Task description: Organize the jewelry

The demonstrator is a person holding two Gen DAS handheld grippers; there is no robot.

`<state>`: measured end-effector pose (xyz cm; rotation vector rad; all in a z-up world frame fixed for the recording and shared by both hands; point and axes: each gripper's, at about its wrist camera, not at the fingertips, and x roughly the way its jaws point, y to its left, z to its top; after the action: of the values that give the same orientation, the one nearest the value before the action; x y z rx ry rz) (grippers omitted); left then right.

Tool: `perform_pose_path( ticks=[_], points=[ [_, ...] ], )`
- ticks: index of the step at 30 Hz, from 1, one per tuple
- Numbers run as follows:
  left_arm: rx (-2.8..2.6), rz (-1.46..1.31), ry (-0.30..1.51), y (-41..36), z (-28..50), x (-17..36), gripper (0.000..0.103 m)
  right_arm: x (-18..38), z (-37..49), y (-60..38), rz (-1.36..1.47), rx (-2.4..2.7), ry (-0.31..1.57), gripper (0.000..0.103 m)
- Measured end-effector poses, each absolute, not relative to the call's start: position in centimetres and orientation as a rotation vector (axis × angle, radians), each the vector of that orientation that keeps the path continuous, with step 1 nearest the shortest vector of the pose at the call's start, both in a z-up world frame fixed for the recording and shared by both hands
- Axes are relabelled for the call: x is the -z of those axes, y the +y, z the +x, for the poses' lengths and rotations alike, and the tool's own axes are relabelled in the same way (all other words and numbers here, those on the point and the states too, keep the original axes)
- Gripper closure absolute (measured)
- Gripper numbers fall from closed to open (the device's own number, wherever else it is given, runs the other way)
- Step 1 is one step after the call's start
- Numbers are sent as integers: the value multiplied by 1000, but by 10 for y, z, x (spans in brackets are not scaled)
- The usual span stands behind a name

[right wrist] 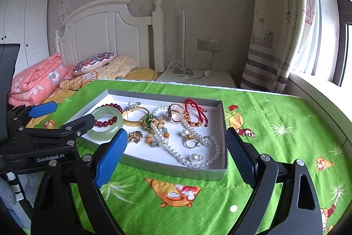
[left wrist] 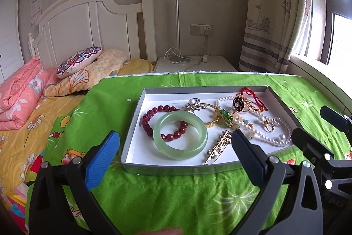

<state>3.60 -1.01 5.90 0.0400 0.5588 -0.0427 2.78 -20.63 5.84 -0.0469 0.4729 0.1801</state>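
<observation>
A shallow grey tray (left wrist: 140, 107) (right wrist: 222, 173) with a white floor sits on a green cloth and holds jewelry. A pale green jade bangle (left wrist: 199, 130) (right wrist: 96, 134) lies over a dark red bead bracelet (left wrist: 149, 116) (right wrist: 105, 121). Beside them are a gold bangle (left wrist: 212, 122) (right wrist: 132, 120), a pearl necklace (left wrist: 275, 140) (right wrist: 193, 160), a red cord bracelet (left wrist: 253, 96) (right wrist: 193, 107), rings and a gold hairpin (left wrist: 217, 147). My left gripper (left wrist: 176, 153) (right wrist: 59, 116) is open at the tray's near left. My right gripper (right wrist: 176, 153) (left wrist: 316, 124) is open at the tray's near right. Both are empty.
The green cartoon-print cloth (left wrist: 176, 195) (right wrist: 286, 124) covers the table. A bed with pink and yellow bedding (left wrist: 22, 89) lies to the left. A white nightstand (left wrist: 198, 64) with a lamp and cables stands behind the table. A curtain and window (left wrist: 308, 14) are at the right.
</observation>
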Motion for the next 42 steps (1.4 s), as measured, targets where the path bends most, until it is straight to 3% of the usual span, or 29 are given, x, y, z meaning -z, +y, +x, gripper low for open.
perform_pose_path(
  ticks=[42],
  points=[
    [43,6,581,-5,37,-55,2,-58,30,-212,-38,-159,483,17]
  ],
)
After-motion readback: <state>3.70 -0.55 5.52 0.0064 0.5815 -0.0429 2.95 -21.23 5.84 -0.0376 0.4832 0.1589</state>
